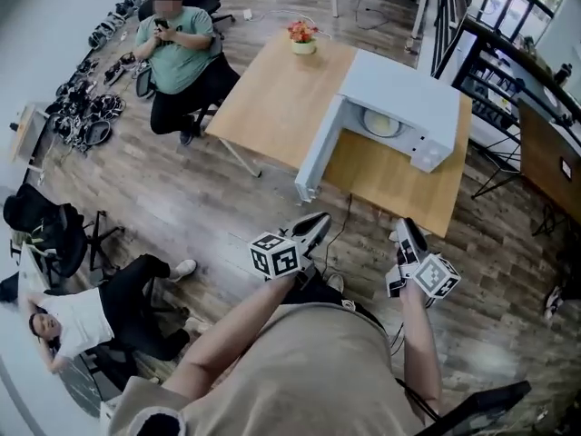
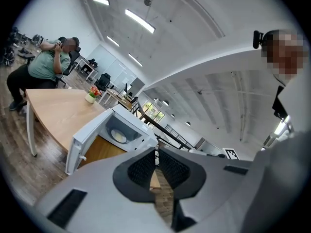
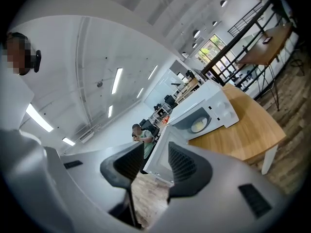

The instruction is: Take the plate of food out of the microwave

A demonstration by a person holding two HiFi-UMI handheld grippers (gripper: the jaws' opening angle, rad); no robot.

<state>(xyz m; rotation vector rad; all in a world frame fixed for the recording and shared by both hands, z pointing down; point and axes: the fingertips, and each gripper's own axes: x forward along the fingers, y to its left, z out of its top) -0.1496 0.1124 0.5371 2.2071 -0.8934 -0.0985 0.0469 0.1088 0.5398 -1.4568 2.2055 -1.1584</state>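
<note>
Floor: wood planks all round, and I'm standing on them, near side of the table.
Table: pale wood, ahead of me; the microwave sits on its right half.
Microwave: white box, its open front facing me.
Door: swung wide on the left of the opening, jutting toward me as far as the table's near edge. It's the one thing standing out on my left gripper's side.
Seated person: far left, past the table, in a green top, hands up by the face.
Second person: near left, leaning back in a chair, white top.
Railing: black bars along the far right.
Left gripper: short of the table, aimed at the door, jaws drawn in to a thin slit with nothing in them.
Right gripper: beside it to the right, also short of the table, jaws partly apart with nothing in them.
Marker cubes: black-and-white square patterns, no words.
Flower pot: far edge of the table, orange blooms.
Plate of food: inside the microwave, pale and round, well apart from both grippers.
Control panel: right of the opening, its print too small to read.
Cable: thin and black, hanging off the near table edge between my grippers.
</note>
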